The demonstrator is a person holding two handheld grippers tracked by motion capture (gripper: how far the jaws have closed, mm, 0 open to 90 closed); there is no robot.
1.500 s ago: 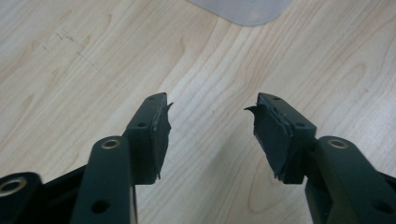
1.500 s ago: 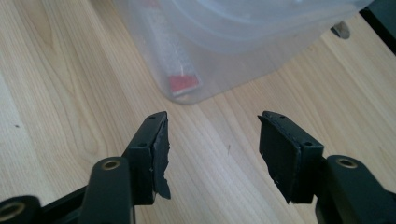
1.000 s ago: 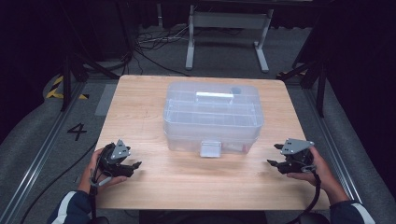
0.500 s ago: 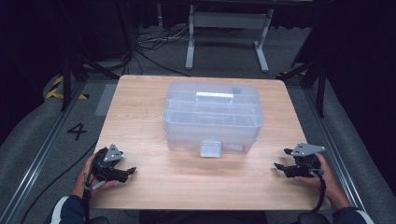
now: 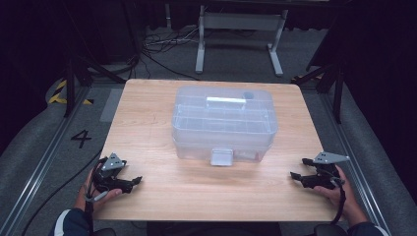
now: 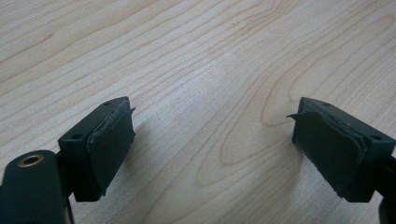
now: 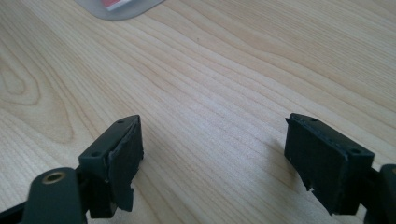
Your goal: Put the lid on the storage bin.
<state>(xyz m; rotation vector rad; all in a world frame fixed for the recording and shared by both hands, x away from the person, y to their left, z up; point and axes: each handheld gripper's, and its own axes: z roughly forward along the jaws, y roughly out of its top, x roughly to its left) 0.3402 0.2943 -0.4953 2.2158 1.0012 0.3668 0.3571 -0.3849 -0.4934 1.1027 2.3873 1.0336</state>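
Note:
A clear plastic box [image 5: 223, 120] with a shut lid stands at the middle of the wooden table [image 5: 147, 123], its front latch [image 5: 221, 156] facing me. My left gripper [image 5: 134, 182] rests low at the near left corner, pointing right. My right gripper [image 5: 299, 168] sits at the near right, pointing left. Both are well apart from the box. In the left gripper view the left gripper [image 6: 212, 121] stands open over bare wood. In the right gripper view the right gripper [image 7: 215, 135] is open too, with a corner of the box's latch [image 7: 121, 7] far ahead. Both pairs of jaws have just been opening, with nothing between them.
Bare wood runs all around the box. Beyond the table's far edge stands a metal frame [image 5: 238, 29], with cables [image 5: 157, 46] on the floor. A floor marking "4" [image 5: 81, 138] lies left of the table, beside a rail.
Both hands have drawn back toward the near edge, outward and lower. Each gripper's jaws stand wider apart than before. The box has not moved.

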